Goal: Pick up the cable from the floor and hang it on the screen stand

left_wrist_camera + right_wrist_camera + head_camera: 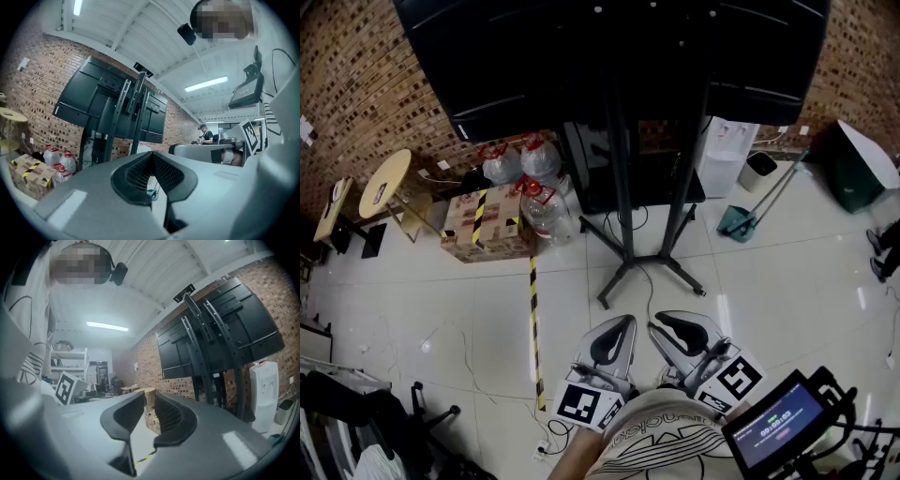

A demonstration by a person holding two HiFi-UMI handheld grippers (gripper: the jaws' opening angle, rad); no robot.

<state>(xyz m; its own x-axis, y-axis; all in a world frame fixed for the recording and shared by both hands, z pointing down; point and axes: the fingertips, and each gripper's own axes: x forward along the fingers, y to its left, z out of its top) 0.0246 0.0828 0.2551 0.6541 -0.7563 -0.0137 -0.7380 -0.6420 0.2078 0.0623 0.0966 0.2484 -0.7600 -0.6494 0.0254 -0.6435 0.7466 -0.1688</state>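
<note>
A big black screen (609, 56) stands on a black screen stand (623, 187) whose legs spread over the white tiled floor. A thin dark cable (649, 292) runs along the floor from the stand's base toward me. Both grippers hover low in the head view, just short of that cable. My left gripper (623, 326) is shut with nothing in it; its pads meet in the left gripper view (151, 157). My right gripper (662, 328) is open a little, and only floor shows through the gap in the right gripper view (149, 404). The stand (201, 343) rises ahead of it.
Water bottles (530, 178) and a taped cardboard box (483, 225) sit left of the stand, beside a round wooden table (384, 183). A yellow-black tape line (534, 319) crosses the floor. A water dispenser (727, 155) and dustpan (739, 221) stand right. A small display (773, 427) is near me.
</note>
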